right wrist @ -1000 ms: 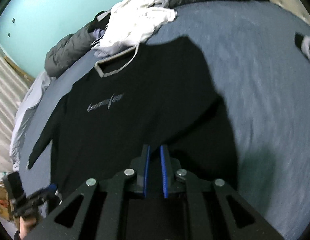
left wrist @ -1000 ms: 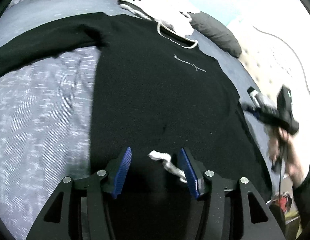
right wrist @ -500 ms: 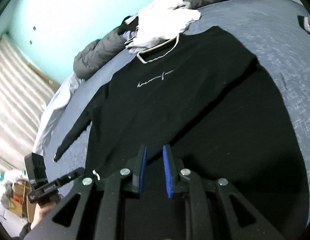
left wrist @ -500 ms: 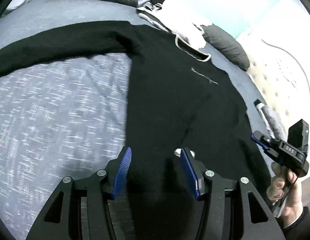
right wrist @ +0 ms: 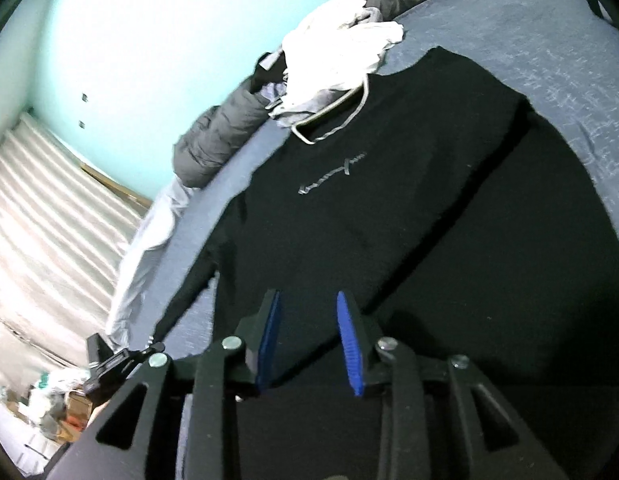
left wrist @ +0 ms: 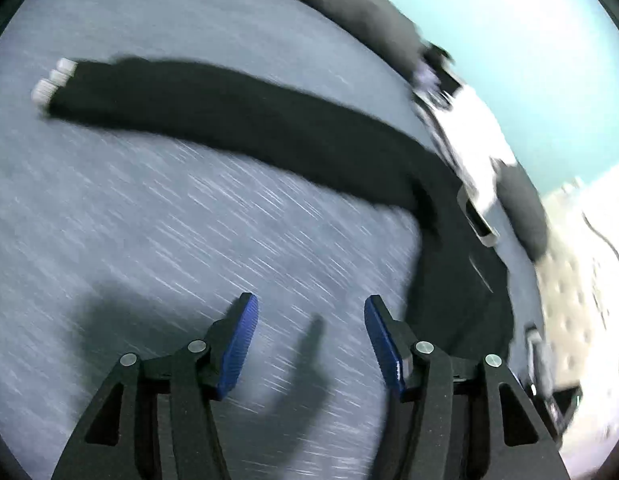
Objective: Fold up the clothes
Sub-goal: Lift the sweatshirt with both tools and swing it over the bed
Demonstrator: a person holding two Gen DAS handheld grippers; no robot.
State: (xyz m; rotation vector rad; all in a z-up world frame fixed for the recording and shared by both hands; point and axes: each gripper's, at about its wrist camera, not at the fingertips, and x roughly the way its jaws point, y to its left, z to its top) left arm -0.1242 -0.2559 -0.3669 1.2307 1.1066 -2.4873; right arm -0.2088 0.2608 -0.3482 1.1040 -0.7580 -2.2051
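A black long-sleeved sweater (right wrist: 389, 208) with a small grey chest logo lies flat on the blue-grey bed. Its right sleeve is folded across the body. Its other sleeve (left wrist: 237, 120) stretches out to a white cuff (left wrist: 53, 80) in the left wrist view. My left gripper (left wrist: 309, 340) is open above bare bed sheet, left of the sweater's body, with nothing between its fingers. My right gripper (right wrist: 307, 336) is open over the sweater's lower part, its blue pads apart and holding nothing.
A white garment (right wrist: 337, 60) lies by the sweater's collar, with a grey puffy jacket (right wrist: 221, 136) beside it. A pale sheet (right wrist: 149, 248) hangs off the bed edge. The other gripper (right wrist: 117, 360) shows at lower left in the right wrist view. A teal wall stands behind.
My right gripper has opened and let go of the sweater. My left gripper swung left off the sweater's body to over the bare sheet, and the outstretched sleeve came into full view.
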